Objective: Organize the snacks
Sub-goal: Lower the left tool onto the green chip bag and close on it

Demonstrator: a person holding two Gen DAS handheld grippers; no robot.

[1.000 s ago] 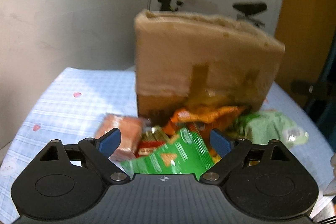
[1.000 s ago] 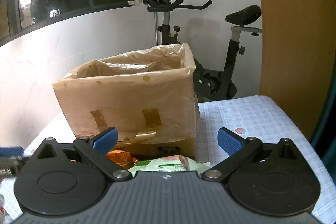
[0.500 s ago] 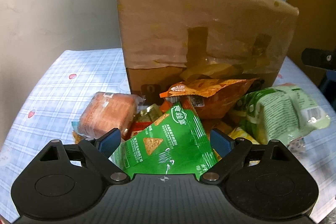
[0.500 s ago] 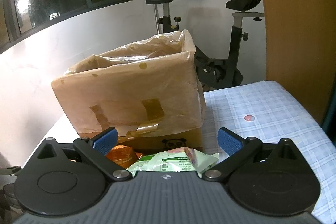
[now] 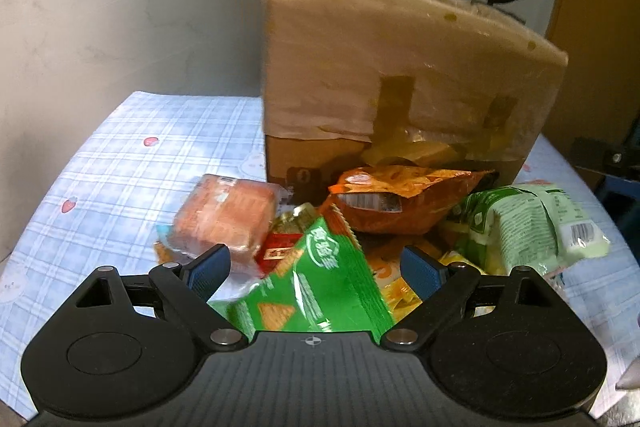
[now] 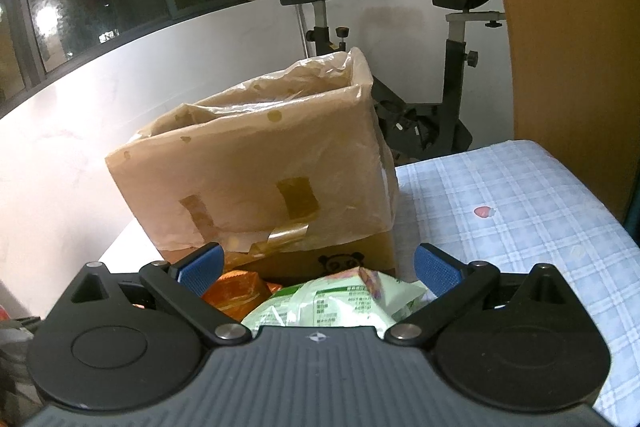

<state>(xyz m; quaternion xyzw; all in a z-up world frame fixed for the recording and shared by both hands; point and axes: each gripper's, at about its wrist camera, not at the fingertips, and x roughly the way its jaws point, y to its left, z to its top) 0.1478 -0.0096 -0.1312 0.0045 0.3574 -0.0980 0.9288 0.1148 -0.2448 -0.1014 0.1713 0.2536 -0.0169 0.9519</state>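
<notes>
Hiding part of the green chip bag (image 5: 316, 287), both grippers' fingers (image 5: 208, 267) gape empty.

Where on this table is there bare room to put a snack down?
Free: checked cloth left of the cardboard box, and cloth on its right. Crowded: directly before the box, where the green chip bag and orange bag pile up.

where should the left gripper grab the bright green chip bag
Take the bright green foil chip bag by its raised crimped top edge, coming from straight ahead and slightly above. It lies tilted atop the pile, that edge lifted clear of the neighbours, between the open left gripper fingers; probably easiest pinched across the thin seam.
</notes>
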